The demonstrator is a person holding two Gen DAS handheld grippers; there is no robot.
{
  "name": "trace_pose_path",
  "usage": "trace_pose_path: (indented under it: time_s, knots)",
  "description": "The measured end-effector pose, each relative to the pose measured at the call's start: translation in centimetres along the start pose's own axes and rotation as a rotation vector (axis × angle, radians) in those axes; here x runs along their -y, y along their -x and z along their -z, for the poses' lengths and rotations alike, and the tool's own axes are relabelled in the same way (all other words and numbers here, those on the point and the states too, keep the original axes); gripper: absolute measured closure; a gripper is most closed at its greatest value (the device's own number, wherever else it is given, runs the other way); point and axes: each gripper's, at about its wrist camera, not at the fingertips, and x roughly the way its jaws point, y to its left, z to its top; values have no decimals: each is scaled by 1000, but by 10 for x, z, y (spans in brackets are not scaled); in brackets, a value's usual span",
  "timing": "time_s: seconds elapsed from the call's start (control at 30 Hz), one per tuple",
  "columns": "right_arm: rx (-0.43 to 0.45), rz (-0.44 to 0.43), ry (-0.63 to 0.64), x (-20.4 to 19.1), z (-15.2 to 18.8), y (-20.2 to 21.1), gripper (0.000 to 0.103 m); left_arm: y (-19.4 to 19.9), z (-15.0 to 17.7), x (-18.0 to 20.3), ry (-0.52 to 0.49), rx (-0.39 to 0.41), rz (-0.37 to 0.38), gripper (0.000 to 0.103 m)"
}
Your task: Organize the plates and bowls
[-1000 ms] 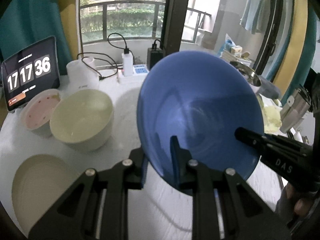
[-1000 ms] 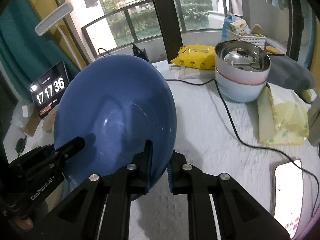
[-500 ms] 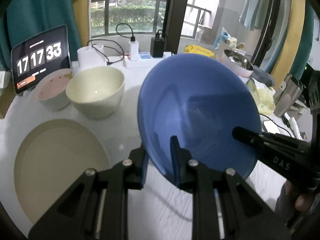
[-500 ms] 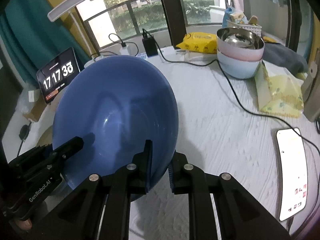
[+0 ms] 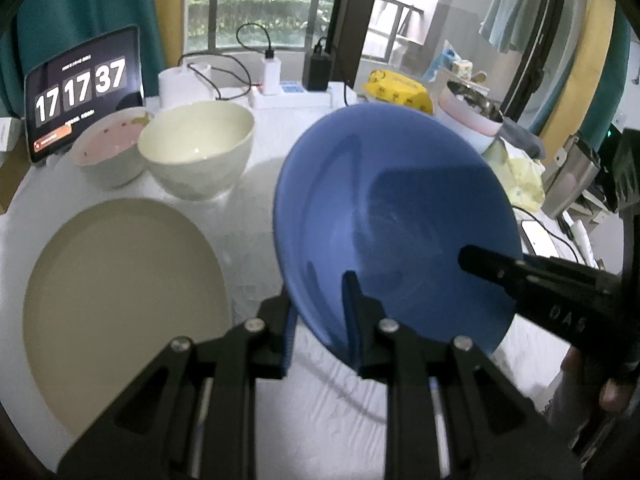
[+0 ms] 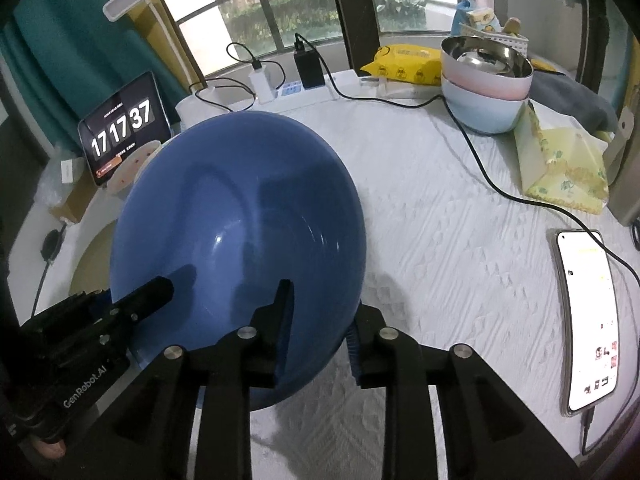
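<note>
A large blue plate (image 5: 392,216) is held tilted above the white table, also seen in the right wrist view (image 6: 240,240). My left gripper (image 5: 320,300) is shut on its near-left rim. My right gripper (image 6: 320,312) has its jaws spread wider around the plate's right rim; one finger lies inside the plate and the other outside. A beige plate (image 5: 120,300) lies flat at the left. A cream bowl (image 5: 196,148) and a pink bowl (image 5: 110,146) stand behind it.
A clock tablet (image 5: 84,88) stands at the back left. A stack of bowls with a steel one on top (image 6: 486,80) sits at the back right. A yellow packet (image 6: 560,168), a lit phone (image 6: 588,320) and cables (image 6: 480,160) lie on the right.
Both grippers have pulled back and up with the blue plate. The right gripper's jaws have spread wider at the rim. The beige plate now shows fully at the left.
</note>
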Motion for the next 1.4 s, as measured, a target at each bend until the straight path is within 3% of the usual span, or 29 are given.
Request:
trace_pose_path:
  time_s: [0.1,0.27,0.77,1.4]
  knots:
    - [-9,3,6,-1,-2,1,69,3,1,-4,9,-4,2,79]
    - [3,18,6,0,-6,5,67,11,-2,-9,13,9,10,75]
    - [55,56,23,-6,-28,17,67,44,-22,-46,76,104,-9,69]
    - [64,22,142,-64,-78,0,67,45,-53,-100,147,161,-60,66]
